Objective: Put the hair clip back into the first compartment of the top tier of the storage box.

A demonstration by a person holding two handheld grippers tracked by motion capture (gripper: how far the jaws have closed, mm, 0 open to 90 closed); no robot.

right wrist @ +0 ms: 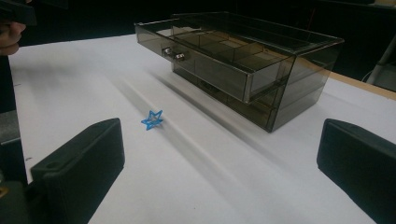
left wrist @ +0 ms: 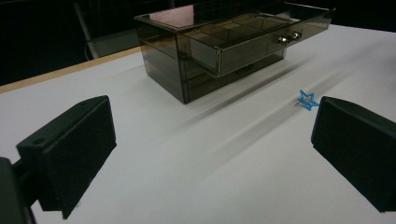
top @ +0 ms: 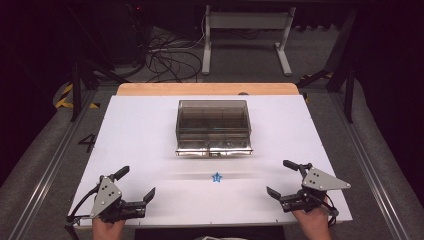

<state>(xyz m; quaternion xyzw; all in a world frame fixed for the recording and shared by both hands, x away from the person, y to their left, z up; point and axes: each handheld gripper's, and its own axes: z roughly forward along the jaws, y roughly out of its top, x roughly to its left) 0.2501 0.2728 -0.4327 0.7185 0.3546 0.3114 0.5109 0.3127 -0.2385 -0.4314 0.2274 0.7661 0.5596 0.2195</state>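
A small blue star (top: 216,177) lies on the white table (top: 150,130), in front of a smoky transparent drawer box (top: 213,126). The box's top drawer (left wrist: 243,44) is pulled partly out and shows divided compartments. My left gripper (top: 136,185) rests at the near left corner, jaws wide apart and empty. My right gripper (top: 283,178) rests at the near right, open and empty as well. The star (left wrist: 308,99) sits just beside the right-hand jaw in the left gripper view. In the right gripper view the star (right wrist: 152,119) is ahead of the left-hand jaw.
A wooden strip (top: 207,89) runs along the table's far edge. Beyond it stand a white metal frame (top: 245,30) and tangled cables (top: 165,57) on the floor. The drawer's metal knobs (right wrist: 171,53) face the near side.
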